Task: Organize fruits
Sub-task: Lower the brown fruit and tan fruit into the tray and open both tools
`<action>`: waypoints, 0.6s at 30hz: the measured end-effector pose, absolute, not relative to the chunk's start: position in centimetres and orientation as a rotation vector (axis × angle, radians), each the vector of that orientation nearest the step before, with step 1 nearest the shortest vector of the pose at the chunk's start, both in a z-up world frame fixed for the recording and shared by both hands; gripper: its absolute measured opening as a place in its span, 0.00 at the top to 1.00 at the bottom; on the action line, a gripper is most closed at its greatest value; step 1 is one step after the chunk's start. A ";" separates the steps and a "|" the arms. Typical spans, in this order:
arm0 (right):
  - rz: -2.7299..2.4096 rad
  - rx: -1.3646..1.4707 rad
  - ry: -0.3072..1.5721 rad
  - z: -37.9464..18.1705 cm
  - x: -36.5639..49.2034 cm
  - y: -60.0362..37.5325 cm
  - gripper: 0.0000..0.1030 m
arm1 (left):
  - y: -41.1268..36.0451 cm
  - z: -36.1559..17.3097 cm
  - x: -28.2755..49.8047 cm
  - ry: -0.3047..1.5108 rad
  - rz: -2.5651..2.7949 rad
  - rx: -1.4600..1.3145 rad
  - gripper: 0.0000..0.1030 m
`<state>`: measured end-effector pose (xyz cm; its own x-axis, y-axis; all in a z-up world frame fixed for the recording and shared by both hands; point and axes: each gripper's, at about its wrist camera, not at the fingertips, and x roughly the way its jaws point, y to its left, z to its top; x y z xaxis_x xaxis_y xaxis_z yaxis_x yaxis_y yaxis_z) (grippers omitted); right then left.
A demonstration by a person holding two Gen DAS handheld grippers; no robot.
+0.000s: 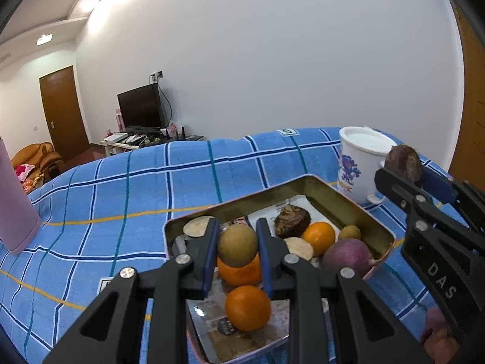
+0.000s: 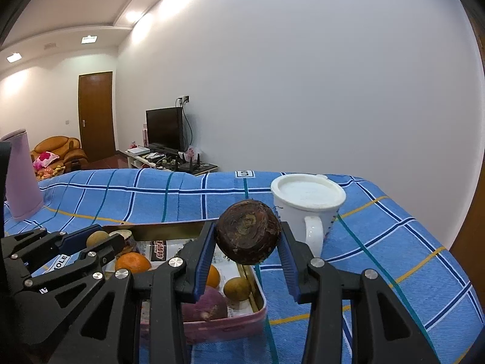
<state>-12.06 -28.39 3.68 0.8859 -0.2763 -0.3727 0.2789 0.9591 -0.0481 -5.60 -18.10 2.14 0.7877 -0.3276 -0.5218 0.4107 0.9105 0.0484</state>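
My left gripper point(image 1: 238, 233) is shut on a small round tan-green fruit point(image 1: 237, 245), held just above an open metal tin point(image 1: 263, 195). In the tin lie oranges point(image 1: 248, 308), a dark brown chestnut-like fruit point(image 1: 292, 221), a purple root point(image 1: 347, 256) and pale slices. My right gripper point(image 2: 248, 227) is shut on another dark brown round fruit point(image 2: 248, 236), held in the air above the tin's point(image 2: 230, 324) far right corner, in front of the mug. The left gripper point(image 2: 104, 238) shows at the left of the right wrist view.
A white lidded mug point(image 2: 306, 209) stands just behind and right of the tin on the blue checked cloth point(image 1: 121, 188). A pink bottle point(image 1: 15, 206) stands at the far left. A white wall rises behind; the cloth's far edge drops off.
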 end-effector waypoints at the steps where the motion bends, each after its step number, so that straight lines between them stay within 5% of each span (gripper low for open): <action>1: -0.288 0.011 0.389 3.7 -12.0 -28.4 0.58 | -18.1 2.2 -5.6 0.532 -0.403 0.160 0.74; 18: -0.246 0.028 0.425 4.4 -10.0 -28.8 0.58 | -15.2 4.9 -2.2 0.523 -0.346 0.082 0.74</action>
<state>-10.01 -28.78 4.36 0.8818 -0.2299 -0.4118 0.2417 0.9700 -0.0239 -2.17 -15.16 4.88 0.8100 -0.3027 -0.5023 0.3440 0.9389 -0.0110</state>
